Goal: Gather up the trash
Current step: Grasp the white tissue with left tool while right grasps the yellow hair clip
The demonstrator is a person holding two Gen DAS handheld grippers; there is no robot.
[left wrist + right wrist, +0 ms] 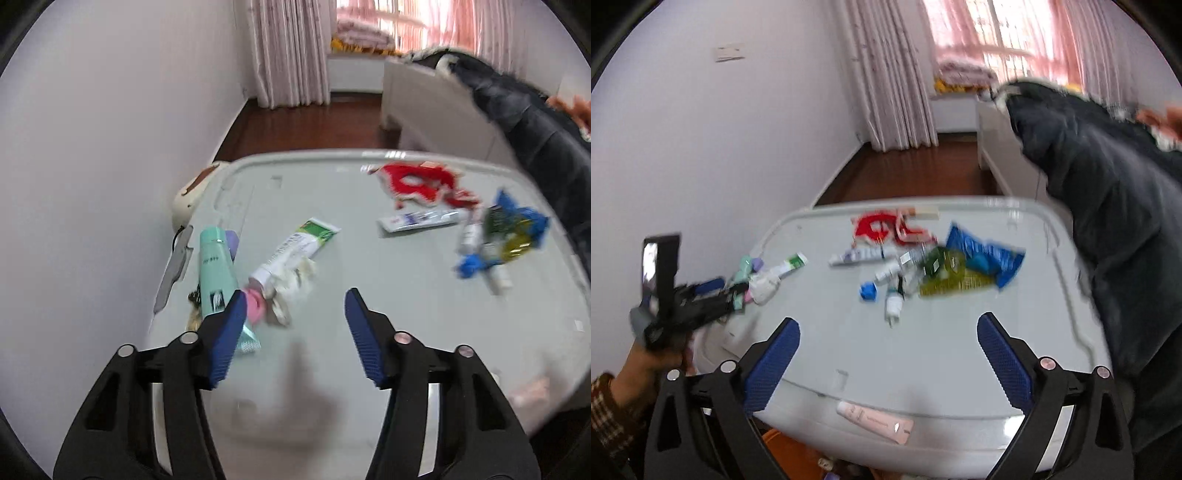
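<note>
Both grippers stand over the grey bench (332,350) with nothing held. The left gripper (295,306) has its fingers spread wide and empty; in the right wrist view it is seen low at the bench's left side, close to the near-left cluster of litter. The right gripper (888,332) likewise has its fingers wide apart and empty, poised above the near edge of the bench.

Trash lies in two groups. Near-left: a mint-green tube (218,273), a white and green tube (295,247), a crumpled tissue (299,280) touching that tube's cap end, and a small pink item (255,304) just beside the left finger. Far-right: a red wrapper (417,182), a white and blue tube (417,219), a blue packet (986,254), a yellow-green wrapper (942,275) overlapping it, and small bottles and a blue cap — blurred, so detail is uncertain. A pink tube (875,417) lies alone at the near edge. No bin can be identified with certainty.

Judgement: the step in hand is the approach to a first pick — collection appears barely begun. The next move calls for lowering the left gripper so one item, likely the tissue or pink piece, sits between the fingers before closing; crowded neighbours risk being dragged along.
</note>
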